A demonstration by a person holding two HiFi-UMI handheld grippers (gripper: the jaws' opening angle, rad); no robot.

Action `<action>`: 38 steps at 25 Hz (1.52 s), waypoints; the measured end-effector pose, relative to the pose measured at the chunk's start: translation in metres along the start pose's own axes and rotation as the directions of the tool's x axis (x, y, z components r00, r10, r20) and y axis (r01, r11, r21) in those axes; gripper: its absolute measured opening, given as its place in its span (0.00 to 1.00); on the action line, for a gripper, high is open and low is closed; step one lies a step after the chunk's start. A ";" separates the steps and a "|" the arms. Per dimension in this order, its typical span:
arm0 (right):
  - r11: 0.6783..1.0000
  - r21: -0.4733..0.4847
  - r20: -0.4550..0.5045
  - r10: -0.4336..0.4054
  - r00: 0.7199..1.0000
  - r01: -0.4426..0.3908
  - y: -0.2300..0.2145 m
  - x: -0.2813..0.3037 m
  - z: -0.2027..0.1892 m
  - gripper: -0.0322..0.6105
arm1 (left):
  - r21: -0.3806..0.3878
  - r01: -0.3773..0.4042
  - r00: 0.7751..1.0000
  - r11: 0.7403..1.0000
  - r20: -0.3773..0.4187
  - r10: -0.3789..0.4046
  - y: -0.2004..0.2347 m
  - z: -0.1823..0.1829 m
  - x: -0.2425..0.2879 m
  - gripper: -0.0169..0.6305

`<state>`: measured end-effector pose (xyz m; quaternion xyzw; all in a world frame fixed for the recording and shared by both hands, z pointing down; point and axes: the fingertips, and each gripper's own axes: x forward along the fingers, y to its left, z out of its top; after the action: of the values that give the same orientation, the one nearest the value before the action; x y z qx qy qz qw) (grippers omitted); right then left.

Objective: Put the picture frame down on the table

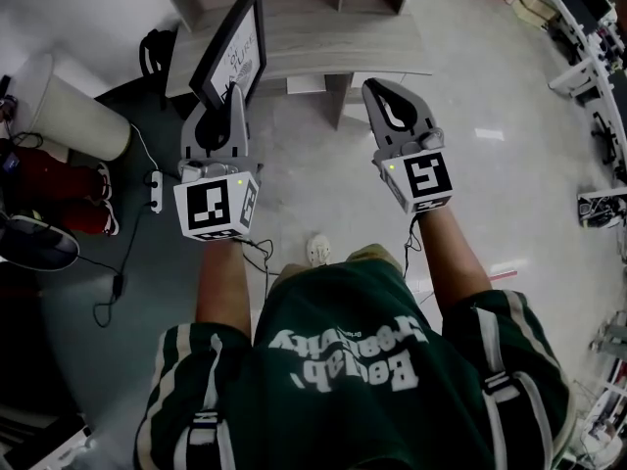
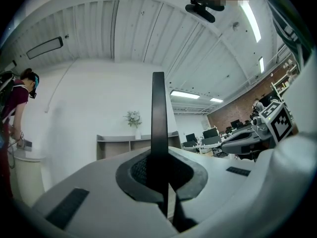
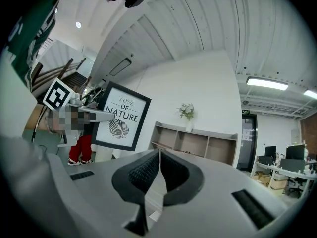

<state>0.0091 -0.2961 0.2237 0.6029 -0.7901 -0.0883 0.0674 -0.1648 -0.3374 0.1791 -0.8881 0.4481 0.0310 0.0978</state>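
The picture frame (image 1: 231,39) is black, with a white print that reads "LOVE OF NATURE" (image 3: 122,116). It hangs upright in the air in front of a grey wooden table (image 1: 333,35). My left gripper (image 1: 233,96) is shut on the frame's lower edge. In the left gripper view the frame (image 2: 158,108) shows edge-on as a thin black bar rising from between the pads (image 2: 141,171). My right gripper (image 1: 384,94) is beside it to the right, apart from the frame. Its jaws (image 3: 159,155) are shut with nothing between them.
A white cylindrical bin (image 1: 67,116) stands at the left, with a power strip (image 1: 155,192) and cables on the floor near it. A person in red trousers (image 1: 54,186) is beside the bin. A vase with a plant (image 3: 187,112) sits on the shelf unit (image 3: 198,144). Office desks (image 1: 588,47) line the right.
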 end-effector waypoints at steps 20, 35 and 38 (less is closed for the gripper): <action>0.999 0.014 0.051 0.046 0.998 -0.047 -0.044 0.049 -0.011 0.11 | 0.005 -0.046 0.999 0.999 -0.009 0.046 -0.006 -0.002 0.048 0.07; 0.977 -0.004 0.126 0.210 0.970 -0.212 -0.010 -0.077 -0.008 0.11 | -0.004 -0.190 0.982 0.982 -0.020 0.190 -0.099 0.020 -0.081 0.07; 0.975 -0.006 0.155 0.222 0.963 -0.224 -0.009 -0.067 -0.008 0.11 | 0.001 -0.211 0.977 0.978 -0.013 0.211 -0.094 0.017 -0.075 0.07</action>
<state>0.0374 -0.2344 0.2299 0.5017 -0.8563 -0.1220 0.0118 -0.1333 -0.2204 0.1869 -0.8358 0.5403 0.0353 0.0909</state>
